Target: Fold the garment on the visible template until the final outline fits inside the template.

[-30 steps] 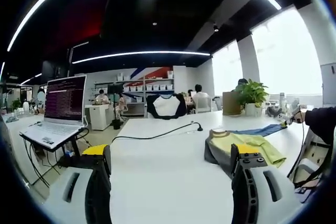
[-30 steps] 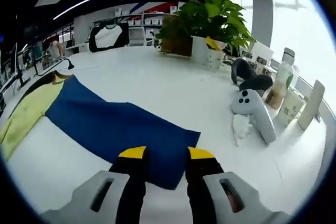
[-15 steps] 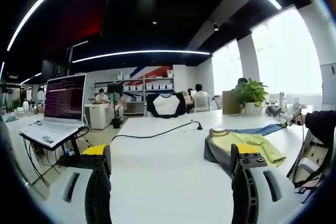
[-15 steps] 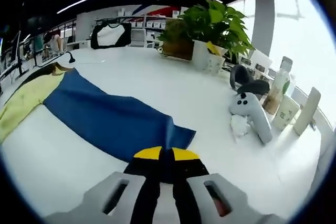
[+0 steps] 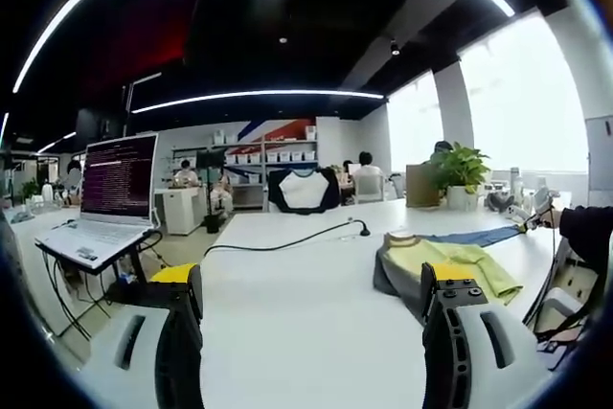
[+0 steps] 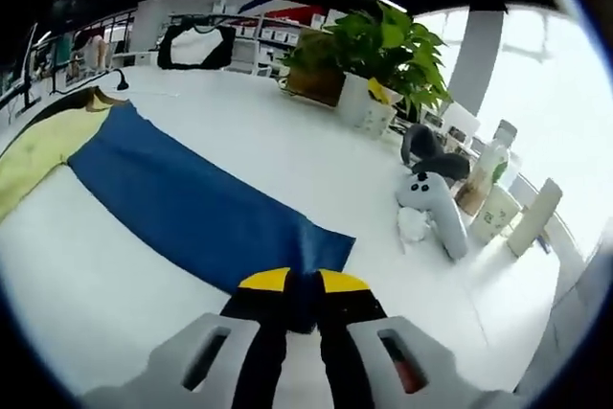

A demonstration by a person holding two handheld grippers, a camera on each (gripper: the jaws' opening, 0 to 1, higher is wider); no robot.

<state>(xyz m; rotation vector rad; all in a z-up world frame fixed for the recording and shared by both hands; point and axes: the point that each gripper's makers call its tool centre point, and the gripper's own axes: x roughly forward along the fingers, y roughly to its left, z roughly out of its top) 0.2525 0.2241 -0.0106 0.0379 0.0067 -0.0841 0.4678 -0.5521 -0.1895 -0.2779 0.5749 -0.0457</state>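
- Blue cloth (image 6: 196, 208) lies flat on the white bench (image 6: 287, 155), running from the right claw (image 6: 299, 284) up toward 10 o'clock in the right gripper view, where it joins a yellow-green part (image 6: 38, 155) of the garment.
- Right claw: its yellow-tipped jaws are pressed together on the near corner of the blue cloth, a dark sliver of fabric showing between them. Judged from the task, that corner grip is there so the long blue panel can be lifted and carried over the body as a fold.
- Left claw (image 5: 311, 284): jaws spread wide with nothing between them, hovering above bare bench. It looks parked, probably waiting to pin or take another edge.
- In the left gripper view the garment (image 5: 450, 265) sits at about 3 o'clock, a bunched yellow-green heap over grey, with the blue strip (image 5: 469, 237) trailing away at its far side toward a sleeve (image 5: 584, 222).
- No template outline can be made out; the fold seems at an early stage, since the blue panel is fully stretched out.
- At 2 o'clock of the right claw stand a plant (image 6: 383, 45), a white controller (image 6: 436, 217) and bottles (image 6: 484, 179), well apart from the cloth.
- A laptop (image 5: 101, 203) stands at 9 o'clock in the left gripper view.
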